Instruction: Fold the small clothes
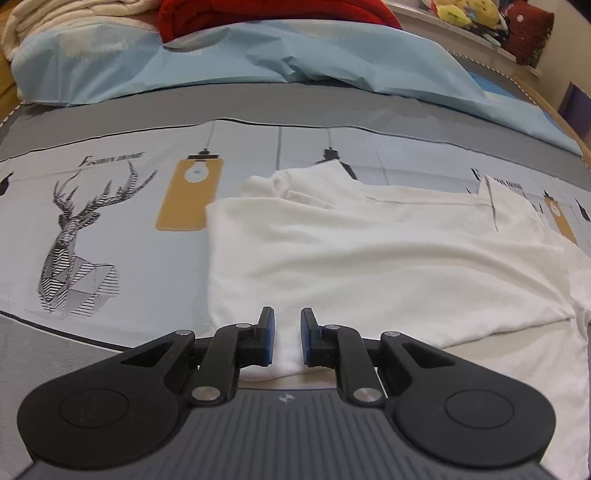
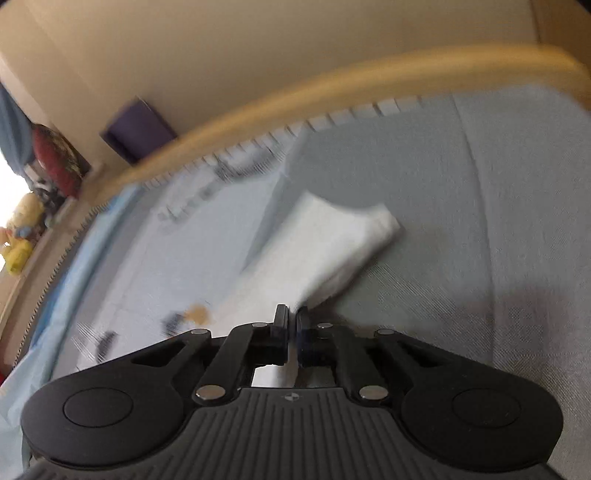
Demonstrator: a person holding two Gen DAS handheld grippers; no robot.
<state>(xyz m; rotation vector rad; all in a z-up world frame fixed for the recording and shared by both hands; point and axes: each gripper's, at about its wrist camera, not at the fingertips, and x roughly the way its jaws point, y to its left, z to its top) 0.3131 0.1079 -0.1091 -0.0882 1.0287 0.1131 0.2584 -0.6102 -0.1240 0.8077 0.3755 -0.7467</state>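
A white shirt (image 1: 369,258) lies spread on the printed bedspread (image 1: 110,221), its left side folded over in a straight edge and its collar towards the far side. My left gripper (image 1: 287,314) hovers over the shirt's near hem with a narrow gap between its blue pads (image 1: 269,332); fabric shows below the gap and the pads do not press on it. In the blurred right wrist view, my right gripper (image 2: 291,310) is shut, and a folded strip of the white shirt (image 2: 325,251) runs from its fingertips out across the grey bedspread (image 2: 461,221).
A light blue sheet (image 1: 258,62) is bunched across the far side, with a red blanket (image 1: 277,14) and a cream blanket (image 1: 55,18) behind it. Plush toys (image 1: 469,11) sit on a shelf. A wooden bed rail (image 2: 332,88) curves along the mattress edge by a purple box (image 2: 136,129).
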